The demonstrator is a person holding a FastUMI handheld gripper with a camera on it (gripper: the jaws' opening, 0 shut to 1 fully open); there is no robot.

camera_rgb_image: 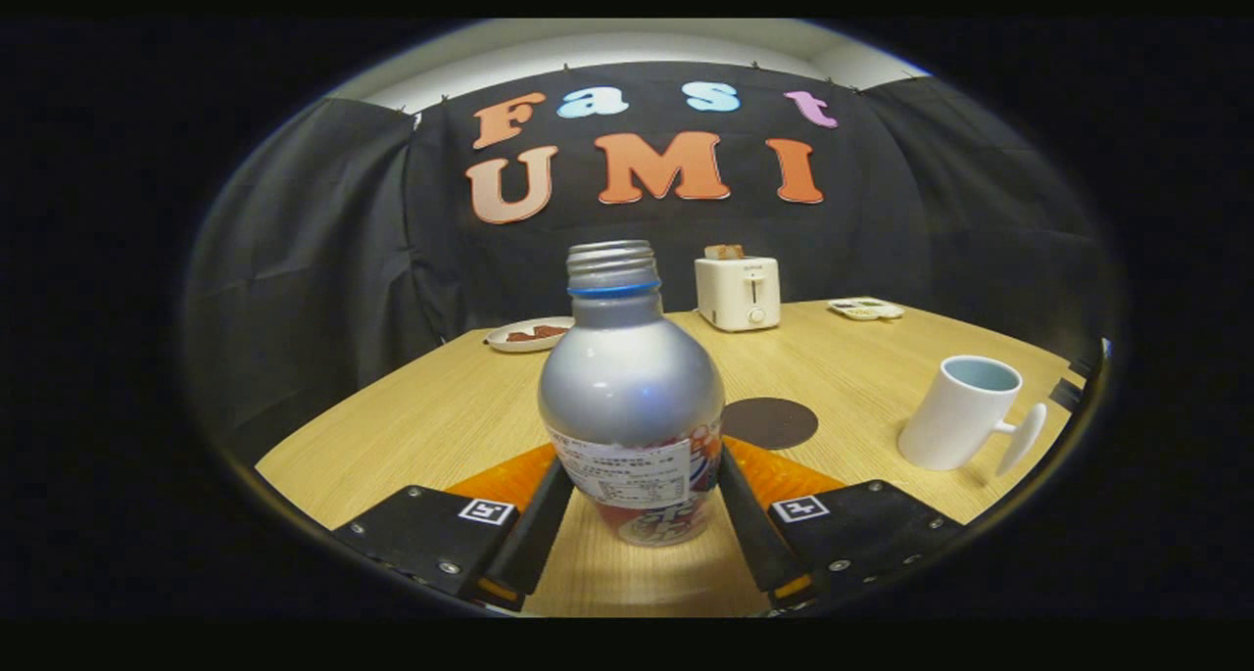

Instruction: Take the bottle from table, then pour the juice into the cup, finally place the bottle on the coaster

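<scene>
Fingers (549,514): closed against both sides of the bottle's lower body, one on each flank, gripper (637,514) clamped on it
Table (411,426): light wood grain, carrying everything else
Bottle (632,397): silver, upright between the fingers, cap off, bare threaded neck with a blue ring under it, printed label low on the body; base contact with the table unclear
Toaster (738,292): white, at the far side of the table beyond the bottle, something brown sticking out of the top
Cup (962,412): white mug, right of the bottle and well apart from it, handle turned right, leaning in the fisheye
Coaster (770,422): dark round disc flat on the table, just beyond the right finger, between bottle and cup
Plate (529,334): white, far left, brownish food on it
Small dish (866,309): far right, beside the toaster
</scene>
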